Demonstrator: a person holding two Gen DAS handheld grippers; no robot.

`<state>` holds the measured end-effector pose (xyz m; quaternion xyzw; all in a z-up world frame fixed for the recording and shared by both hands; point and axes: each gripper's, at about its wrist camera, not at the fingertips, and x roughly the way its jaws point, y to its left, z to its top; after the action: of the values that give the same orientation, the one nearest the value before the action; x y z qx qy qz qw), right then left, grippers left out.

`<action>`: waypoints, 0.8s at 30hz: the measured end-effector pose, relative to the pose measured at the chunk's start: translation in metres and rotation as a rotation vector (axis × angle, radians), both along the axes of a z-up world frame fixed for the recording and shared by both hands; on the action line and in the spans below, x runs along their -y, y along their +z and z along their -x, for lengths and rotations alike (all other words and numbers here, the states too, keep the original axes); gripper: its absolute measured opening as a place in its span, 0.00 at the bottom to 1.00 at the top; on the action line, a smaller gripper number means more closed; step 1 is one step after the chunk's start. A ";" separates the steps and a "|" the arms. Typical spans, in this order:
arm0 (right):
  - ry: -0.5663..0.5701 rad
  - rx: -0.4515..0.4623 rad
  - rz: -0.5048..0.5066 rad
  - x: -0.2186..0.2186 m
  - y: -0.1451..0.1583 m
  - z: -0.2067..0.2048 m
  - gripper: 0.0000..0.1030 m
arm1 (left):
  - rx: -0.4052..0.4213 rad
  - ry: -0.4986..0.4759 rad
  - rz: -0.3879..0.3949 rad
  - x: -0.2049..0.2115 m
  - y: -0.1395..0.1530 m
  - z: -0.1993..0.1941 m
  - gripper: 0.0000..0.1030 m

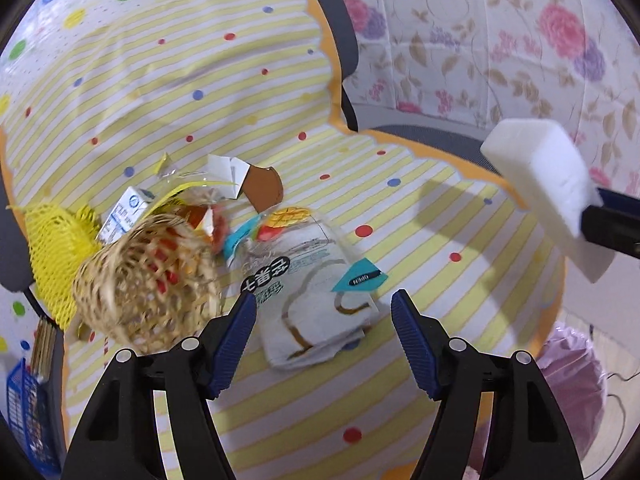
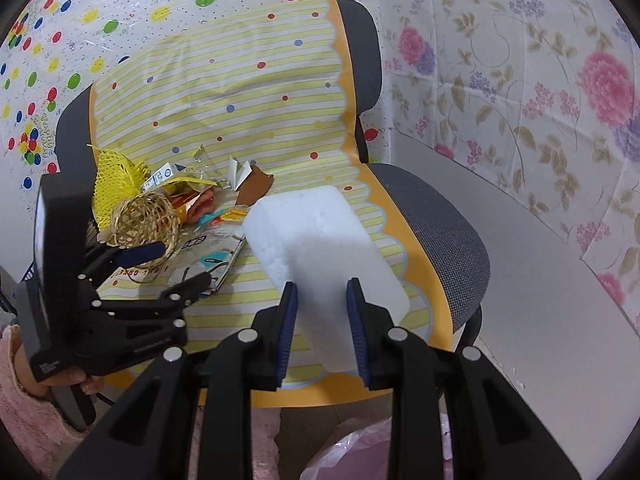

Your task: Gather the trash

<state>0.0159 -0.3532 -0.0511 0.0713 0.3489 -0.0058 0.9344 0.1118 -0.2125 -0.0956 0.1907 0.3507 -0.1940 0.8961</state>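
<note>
A pile of trash lies on a chair seat covered by a yellow striped cloth [image 1: 420,216]: a white bread wrapper [image 1: 316,292], a woven straw ball [image 1: 148,280], yellow foam netting [image 1: 52,248], a small carton [image 1: 124,212] and a brown paper scrap [image 1: 264,188]. My left gripper [image 1: 324,304] is open, its jaws on either side of the bread wrapper's near end. My right gripper [image 2: 322,292] is shut on a white foam block [image 2: 320,236] and holds it above the seat; it shows at the right of the left wrist view [image 1: 548,184].
A pink plastic bag [image 1: 572,384] hangs below the seat's front right; it also shows in the right wrist view [image 2: 348,452]. The chair's grey backrest [image 2: 364,56] stands behind. Floral sheeting [image 2: 520,80] covers the right wall. A blue basket [image 1: 24,408] sits at lower left.
</note>
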 end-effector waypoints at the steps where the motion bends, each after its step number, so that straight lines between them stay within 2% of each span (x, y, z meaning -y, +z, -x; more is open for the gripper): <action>1: -0.002 -0.001 -0.003 0.000 -0.001 -0.001 0.25 | -0.003 0.004 -0.007 0.002 -0.002 -0.004 0.68; 3: 0.000 0.001 -0.013 0.001 -0.001 -0.002 0.25 | -0.010 0.012 0.001 0.000 -0.001 -0.012 0.67; 6: 0.002 0.003 -0.014 0.000 -0.002 -0.002 0.25 | 0.004 0.008 0.007 -0.001 0.005 -0.018 0.53; 10: -0.014 0.017 -0.016 0.002 -0.001 -0.002 0.25 | 0.009 -0.005 0.003 -0.002 0.009 -0.025 0.10; 11: -0.022 0.024 -0.016 0.003 0.001 -0.002 0.25 | 0.024 -0.006 0.018 -0.003 0.014 -0.027 0.02; 13: -0.045 0.038 -0.009 0.006 0.006 -0.001 0.25 | 0.069 -0.007 0.053 -0.007 0.029 -0.025 0.00; 18: -0.079 0.096 -0.016 0.016 0.030 0.019 0.25 | 0.208 -0.024 0.249 -0.032 0.101 0.000 0.00; 21: -0.092 0.123 -0.020 0.021 0.046 0.039 0.25 | 0.199 -0.064 0.380 -0.049 0.129 0.024 0.00; 24: -0.096 0.133 -0.030 0.020 0.057 0.064 0.25 | 0.183 -0.118 0.431 -0.055 0.130 0.059 0.00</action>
<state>-0.0480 -0.3734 0.0054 0.1024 0.2825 -0.0407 0.9529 0.0530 -0.1576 0.0349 0.0321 0.2068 -0.2983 0.9312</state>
